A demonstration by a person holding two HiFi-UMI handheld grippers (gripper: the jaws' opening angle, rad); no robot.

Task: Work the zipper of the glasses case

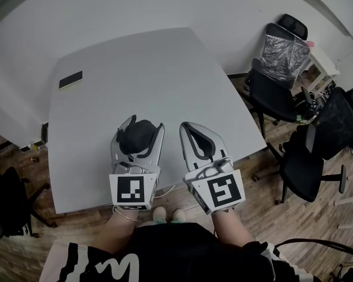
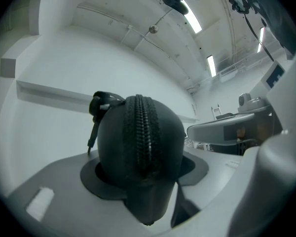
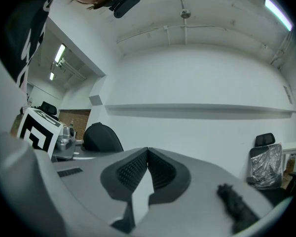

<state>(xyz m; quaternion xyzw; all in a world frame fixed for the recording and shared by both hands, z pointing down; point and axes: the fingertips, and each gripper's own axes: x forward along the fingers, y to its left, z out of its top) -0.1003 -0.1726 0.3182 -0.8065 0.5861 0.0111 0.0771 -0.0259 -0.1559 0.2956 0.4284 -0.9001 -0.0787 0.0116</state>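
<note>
The black glasses case (image 1: 138,136) sits between the jaws of my left gripper (image 1: 145,124), which is shut on its sides just above the table's near part. In the left gripper view the case (image 2: 138,157) fills the middle. Its closed zipper (image 2: 143,130) runs over the top towards the camera. A black pull tab (image 2: 94,120) hangs at its far left end. My right gripper (image 1: 189,127) hovers beside it on the right, apart from the case. Its jaws are shut with nothing between them, and the ribbed pads meet at the tips (image 3: 148,150).
The pale grey table (image 1: 165,75) carries a dark flat phone-like thing (image 1: 70,79) at its far left. Black office chairs (image 1: 317,151) stand on the wooden floor to the right. A white wall lies beyond the table.
</note>
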